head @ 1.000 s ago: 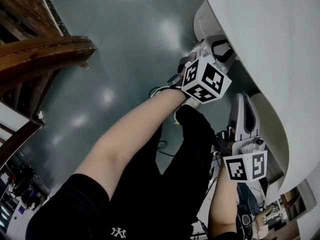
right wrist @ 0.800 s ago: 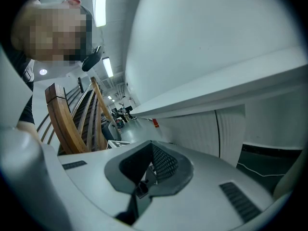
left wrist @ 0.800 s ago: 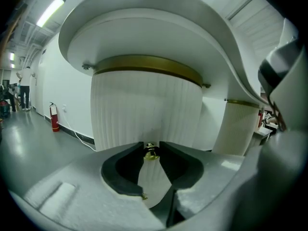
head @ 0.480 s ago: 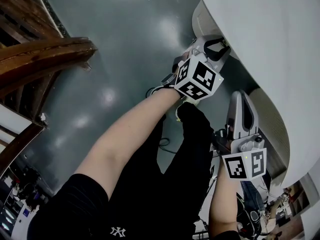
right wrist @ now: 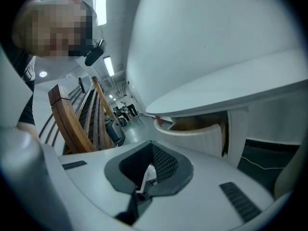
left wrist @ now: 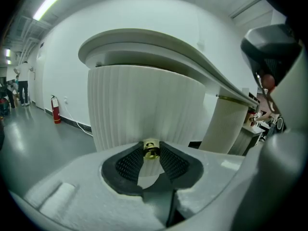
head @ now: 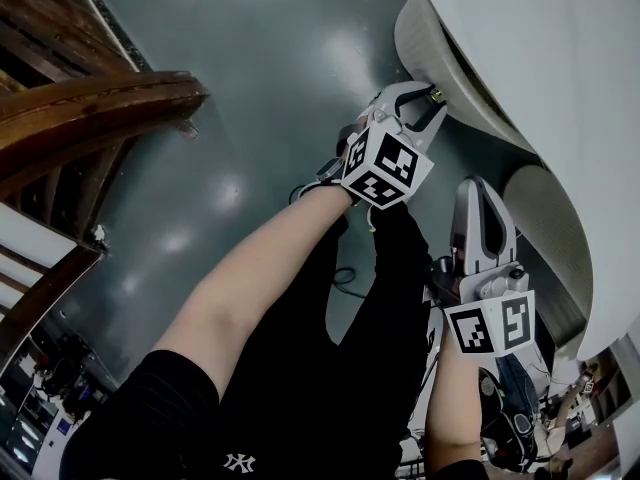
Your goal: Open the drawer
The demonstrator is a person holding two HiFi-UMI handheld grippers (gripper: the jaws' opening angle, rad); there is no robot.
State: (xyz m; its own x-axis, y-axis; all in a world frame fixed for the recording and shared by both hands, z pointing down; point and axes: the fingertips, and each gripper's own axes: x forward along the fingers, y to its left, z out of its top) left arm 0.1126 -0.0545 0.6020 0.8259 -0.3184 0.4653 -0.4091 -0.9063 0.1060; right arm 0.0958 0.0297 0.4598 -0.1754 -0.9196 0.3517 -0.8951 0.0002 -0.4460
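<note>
A curved white drawer (head: 428, 43) with a ribbed front (left wrist: 144, 105) stands pulled out from under the white tabletop (head: 540, 58). My left gripper (head: 428, 96) is shut on its small brass knob (left wrist: 151, 149), which sits pinched between the black pads (left wrist: 129, 161). My right gripper (head: 482, 190) hangs lower and nearer to me, shut with nothing in it, its tips close to a second ribbed white body (head: 550, 238). In the right gripper view the drawer (right wrist: 197, 136) shows a brown inside under the tabletop (right wrist: 231, 90).
Grey glossy floor (head: 250, 88) lies below. A wooden stair rail (head: 90, 108) runs at the left. The person's arms and dark clothing (head: 300, 368) fill the lower middle. A red fire extinguisher (left wrist: 56, 114) stands by the far wall.
The left gripper has drawn back with the knob, and the drawer has slid further out from under the tabletop. The right gripper has hardly moved.
</note>
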